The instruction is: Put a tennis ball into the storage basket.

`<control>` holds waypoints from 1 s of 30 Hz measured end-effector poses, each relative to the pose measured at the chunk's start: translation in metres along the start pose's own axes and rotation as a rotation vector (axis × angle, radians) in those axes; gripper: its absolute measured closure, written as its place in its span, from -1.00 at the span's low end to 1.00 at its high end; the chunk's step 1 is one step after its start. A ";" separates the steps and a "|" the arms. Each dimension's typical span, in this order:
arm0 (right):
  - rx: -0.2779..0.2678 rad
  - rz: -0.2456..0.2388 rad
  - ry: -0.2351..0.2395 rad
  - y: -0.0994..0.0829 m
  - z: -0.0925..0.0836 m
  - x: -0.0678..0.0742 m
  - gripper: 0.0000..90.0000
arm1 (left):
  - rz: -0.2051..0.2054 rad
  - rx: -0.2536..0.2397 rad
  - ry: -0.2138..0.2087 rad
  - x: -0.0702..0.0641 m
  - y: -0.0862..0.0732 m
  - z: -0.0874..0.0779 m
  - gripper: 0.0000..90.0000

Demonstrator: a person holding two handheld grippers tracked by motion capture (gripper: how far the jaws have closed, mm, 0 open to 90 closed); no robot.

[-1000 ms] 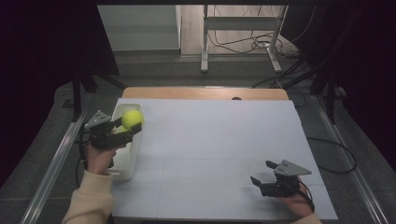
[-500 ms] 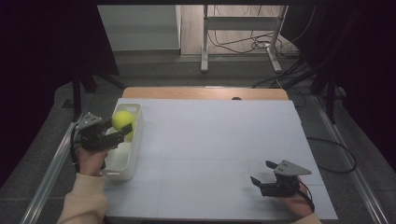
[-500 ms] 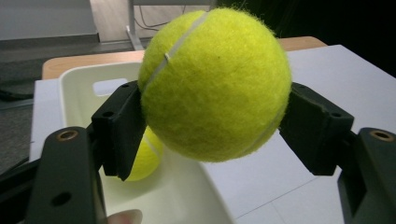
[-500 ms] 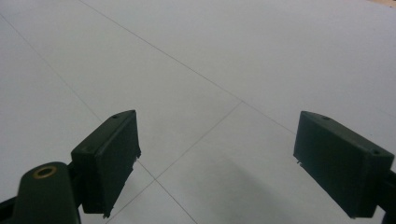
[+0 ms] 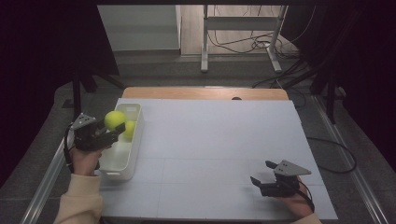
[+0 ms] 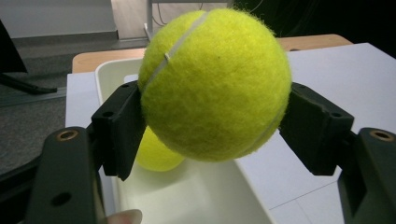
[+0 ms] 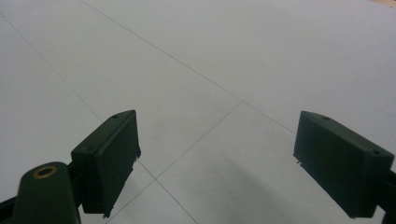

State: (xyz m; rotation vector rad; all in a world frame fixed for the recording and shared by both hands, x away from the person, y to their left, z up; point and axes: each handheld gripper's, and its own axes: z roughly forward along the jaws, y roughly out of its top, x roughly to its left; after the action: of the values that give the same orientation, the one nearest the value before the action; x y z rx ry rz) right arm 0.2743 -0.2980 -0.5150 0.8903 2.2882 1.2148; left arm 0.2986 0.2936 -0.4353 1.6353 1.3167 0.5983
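Moved left over white bin (image 5: 122,161): left claw (image 5: 115,127) pinching tennis ball (image 5: 115,119); 2nd ball (image 5: 130,128) inside; right claw (image 5: 261,173) spread.

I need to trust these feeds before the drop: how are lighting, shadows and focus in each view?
High view: dim, black at the edges, with the white table evenly lit and the right gripper casting only a faint shadow. Left gripper view: the held tennis ball is sharp, fuzz and seam clear; the bin and the second ball sit shaded beneath. Right gripper view: soft, flat, no glare.
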 end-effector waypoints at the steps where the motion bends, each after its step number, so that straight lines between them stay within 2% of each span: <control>1: 0.000 0.000 0.000 0.000 0.000 0.000 -0.68 | -0.001 0.005 0.004 0.001 0.000 0.000 -0.39; 13: 0.006 -0.003 -0.002 0.000 0.001 0.000 -0.68 | -0.006 0.088 0.053 0.010 -0.006 0.009 -0.39; 30: 0.010 -0.011 -0.005 0.000 0.000 0.000 -0.67 | 0.008 0.174 0.053 0.010 -0.008 0.017 -0.40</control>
State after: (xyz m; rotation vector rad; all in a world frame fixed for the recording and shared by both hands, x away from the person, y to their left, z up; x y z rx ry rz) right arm 0.2741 -0.2977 -0.5152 0.8823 2.2939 1.1963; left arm 0.3118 0.2965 -0.4517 1.7764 1.4354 0.5469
